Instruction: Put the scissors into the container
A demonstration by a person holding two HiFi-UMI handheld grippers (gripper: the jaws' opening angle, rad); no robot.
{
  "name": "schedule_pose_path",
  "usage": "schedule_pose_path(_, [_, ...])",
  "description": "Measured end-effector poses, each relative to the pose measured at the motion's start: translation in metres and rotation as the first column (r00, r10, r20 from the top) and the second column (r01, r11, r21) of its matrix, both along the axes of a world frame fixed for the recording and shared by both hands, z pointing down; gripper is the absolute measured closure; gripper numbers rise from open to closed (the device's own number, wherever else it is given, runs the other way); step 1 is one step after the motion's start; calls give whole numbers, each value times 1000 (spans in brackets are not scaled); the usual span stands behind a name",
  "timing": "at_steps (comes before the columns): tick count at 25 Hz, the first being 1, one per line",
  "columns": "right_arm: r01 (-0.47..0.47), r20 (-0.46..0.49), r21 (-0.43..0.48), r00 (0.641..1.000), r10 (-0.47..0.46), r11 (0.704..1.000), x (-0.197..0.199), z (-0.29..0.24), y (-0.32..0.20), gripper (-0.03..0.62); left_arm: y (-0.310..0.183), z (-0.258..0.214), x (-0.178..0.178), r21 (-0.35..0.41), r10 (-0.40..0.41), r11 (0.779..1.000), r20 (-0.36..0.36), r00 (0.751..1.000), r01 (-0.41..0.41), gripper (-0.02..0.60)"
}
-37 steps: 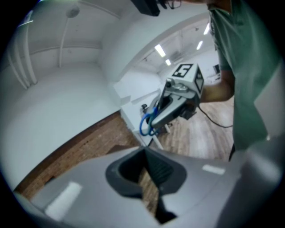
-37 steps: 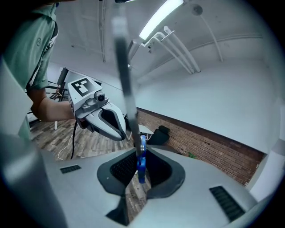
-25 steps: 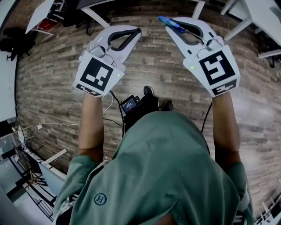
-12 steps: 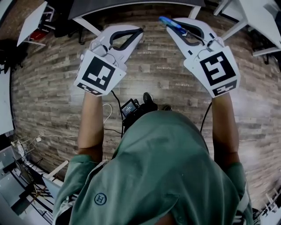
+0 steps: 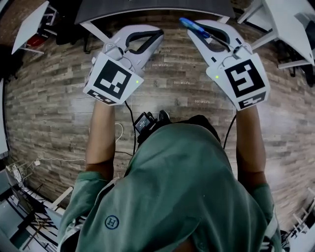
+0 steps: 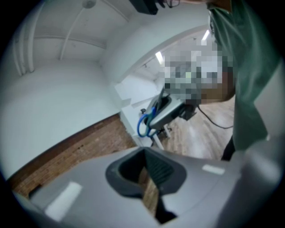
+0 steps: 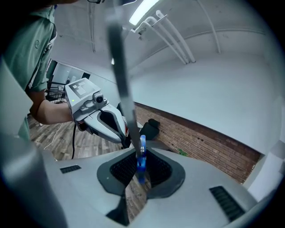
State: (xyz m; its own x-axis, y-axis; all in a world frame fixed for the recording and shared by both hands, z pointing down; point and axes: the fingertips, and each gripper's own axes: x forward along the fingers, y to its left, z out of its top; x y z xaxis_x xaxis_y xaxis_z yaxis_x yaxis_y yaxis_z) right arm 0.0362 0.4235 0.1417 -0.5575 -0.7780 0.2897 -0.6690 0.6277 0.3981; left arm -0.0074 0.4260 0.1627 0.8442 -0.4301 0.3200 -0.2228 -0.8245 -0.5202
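The scissors (image 5: 193,25) have blue handles and are clamped in my right gripper (image 5: 190,27), which is shut on them and held up over the wooden floor. In the right gripper view the blue handle (image 7: 141,161) sits between the pads and the grey blade (image 7: 121,71) sticks up and away. My left gripper (image 5: 156,35) is raised beside it on the left, shut with nothing in it. The left gripper view looks past its own jaws (image 6: 146,170) at the scissors' blue loops (image 6: 144,125). No container shows in any view.
A dark tabletop (image 5: 147,6) on white legs lies just ahead at the top of the head view. White tables (image 5: 290,17) stand at the upper right and another white table (image 5: 27,24) at the upper left. Cables (image 5: 129,129) hang by the person's body.
The floor has slid down the head view and the dark tabletop has come further into view at the top. Both grippers keep their pose, the right one still holding the scissors.
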Motion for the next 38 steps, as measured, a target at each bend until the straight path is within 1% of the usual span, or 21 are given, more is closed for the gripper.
schedule_pose_path(5, [18, -9, -20, 1000, -18, 1000, 1, 6, -36, 549, -35, 3, 2, -16, -14, 1000, -10, 1000, 14, 580])
schedule_pose_path(10, [68, 15, -39, 998, -68, 997, 16, 16, -90, 549, -88, 12, 18, -37, -65, 997, 19, 998, 65, 580])
schedule_pose_path(14, [111, 39, -36, 993, -110, 993, 19, 16, -108, 549, -100, 13, 24, -37, -93, 995, 46, 995, 95, 580])
schedule_pose_path(17, [143, 47, -27, 989, -142, 989, 26, 15, -125, 549, -117, 11, 31, -30, -127, 991, 53, 991, 128, 580])
schedule_pose_path(22, [179, 65, -30, 982, -177, 983, 51, 19, -157, 549, -147, 14, 52, -24, -168, 985, 83, 982, 171, 580])
schedule_pose_path(26, [198, 76, -24, 978, -196, 980, 64, 17, -181, 549, -169, 10, 60, -18, -200, 979, 88, 976, 202, 580])
schedule_pose_path(29, [200, 85, -34, 977, -197, 979, 67, 21, -202, 549, -189, 14, 62, -25, -202, 978, 99, 974, 206, 580])
schedule_pose_path(32, [193, 77, -46, 979, -189, 980, 59, 26, -223, 549, -210, 15, 52, -30, -199, 979, 93, 976, 202, 580])
schedule_pose_path(38, [140, 50, -52, 989, -137, 989, 42, 24, -263, 549, -257, 14, 33, -32, -154, 987, 69, 986, 157, 580])
